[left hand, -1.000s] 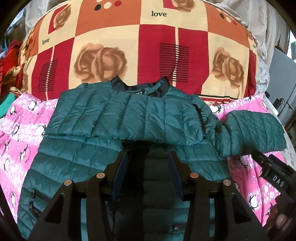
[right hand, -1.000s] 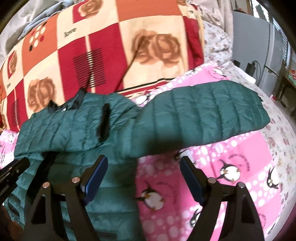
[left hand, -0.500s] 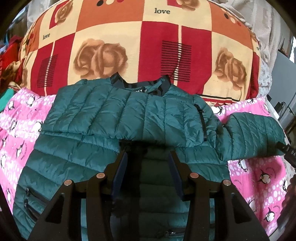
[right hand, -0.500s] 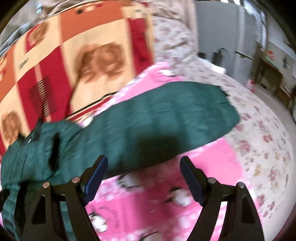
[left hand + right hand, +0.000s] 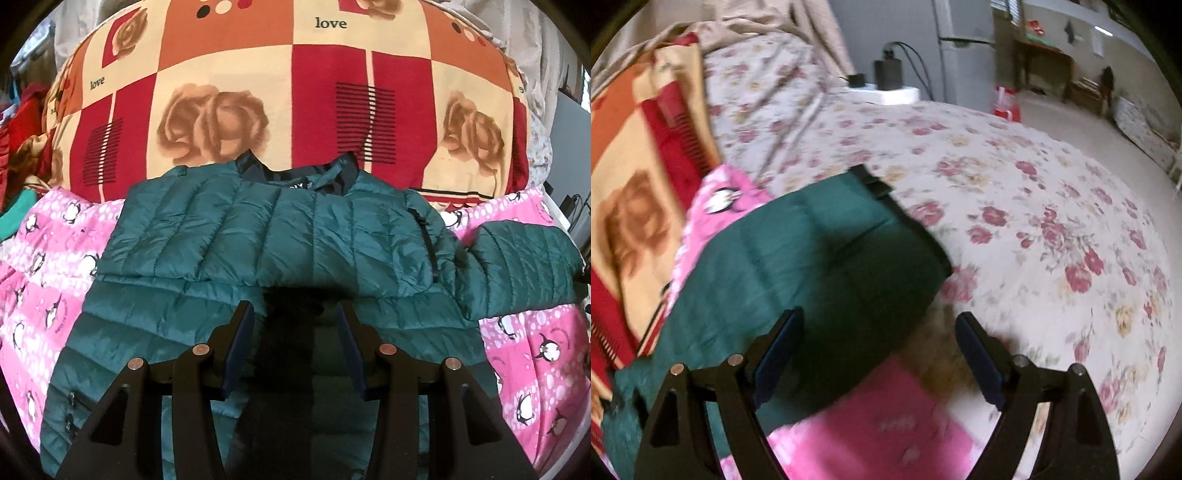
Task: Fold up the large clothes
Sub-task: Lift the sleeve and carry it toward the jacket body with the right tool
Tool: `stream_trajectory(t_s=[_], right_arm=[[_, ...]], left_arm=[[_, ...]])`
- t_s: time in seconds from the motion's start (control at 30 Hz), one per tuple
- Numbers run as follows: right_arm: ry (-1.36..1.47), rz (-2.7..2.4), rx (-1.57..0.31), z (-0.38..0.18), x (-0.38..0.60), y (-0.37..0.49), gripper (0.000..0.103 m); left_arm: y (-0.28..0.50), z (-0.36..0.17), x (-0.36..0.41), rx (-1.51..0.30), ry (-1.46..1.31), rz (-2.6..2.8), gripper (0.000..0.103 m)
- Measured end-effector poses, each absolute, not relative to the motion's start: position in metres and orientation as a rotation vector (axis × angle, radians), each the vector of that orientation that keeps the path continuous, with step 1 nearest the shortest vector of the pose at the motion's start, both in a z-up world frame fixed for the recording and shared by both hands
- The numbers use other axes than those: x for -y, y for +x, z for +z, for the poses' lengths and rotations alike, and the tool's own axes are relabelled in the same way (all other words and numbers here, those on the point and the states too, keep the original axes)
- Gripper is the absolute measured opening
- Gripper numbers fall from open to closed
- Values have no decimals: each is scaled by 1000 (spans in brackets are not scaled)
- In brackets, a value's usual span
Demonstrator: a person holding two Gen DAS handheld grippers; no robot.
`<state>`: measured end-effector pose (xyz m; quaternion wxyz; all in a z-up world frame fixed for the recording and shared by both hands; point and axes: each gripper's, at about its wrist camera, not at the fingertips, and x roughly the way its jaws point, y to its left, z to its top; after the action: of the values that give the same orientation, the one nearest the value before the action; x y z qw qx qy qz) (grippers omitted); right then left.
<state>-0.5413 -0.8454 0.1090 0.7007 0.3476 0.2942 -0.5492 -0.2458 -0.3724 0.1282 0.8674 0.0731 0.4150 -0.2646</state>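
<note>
A teal quilted puffer jacket (image 5: 288,236) lies front up on a pink penguin-print blanket (image 5: 48,258), collar toward the pillow. One sleeve is folded across the chest; the other sleeve (image 5: 524,266) stretches out to the right. My left gripper (image 5: 295,325) is open and empty, just above the jacket's middle. My right gripper (image 5: 879,332) is open and empty, hovering over the cuff end of the outstretched sleeve (image 5: 820,258), which lies between and ahead of its fingers.
A large red, orange and cream rose-print pillow (image 5: 295,92) stands behind the jacket. A floral bedsheet (image 5: 1034,221) spreads to the right. A white stand with dark chargers and cables (image 5: 890,85) sits at the bed's far edge. Red clothes (image 5: 18,125) lie far left.
The right gripper has swung right along the outstretched sleeve, from the jacket's shoulder to the cuff end. The left gripper has drawn slightly closer over the jacket. Both stayed open.
</note>
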Motion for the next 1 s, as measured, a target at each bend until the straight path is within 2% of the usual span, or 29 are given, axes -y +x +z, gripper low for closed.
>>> stream_trajectory(t_s=[0.27, 0.3, 0.33, 0.37, 0.43, 0.47, 0.67, 1.0], right_arm=[[738, -1241, -621, 105, 864, -536, 90], [727, -1229, -616, 105, 862, -534, 85], [720, -1218, -612, 105, 862, -532, 73], [710, -1202, -615, 104, 860, -530, 65], [728, -1155, -615, 102, 857, -530, 28], [748, -1127, -606, 102, 856, -532, 23], [783, -979, -530, 123, 828, -539, 18], [712, -697, -430, 201, 755, -498, 15]], left_arm=[[-235, 116, 370, -898, 161, -522, 17], [-234, 115, 369, -898, 162, -520, 17], [-234, 115, 369, -896, 162, -518, 17], [-234, 114, 368, -895, 164, -515, 17], [-233, 114, 367, -892, 170, -513, 17], [-233, 114, 366, -890, 171, -510, 17], [-231, 112, 359, -896, 167, -507, 17], [-230, 113, 340, -893, 159, -506, 17]])
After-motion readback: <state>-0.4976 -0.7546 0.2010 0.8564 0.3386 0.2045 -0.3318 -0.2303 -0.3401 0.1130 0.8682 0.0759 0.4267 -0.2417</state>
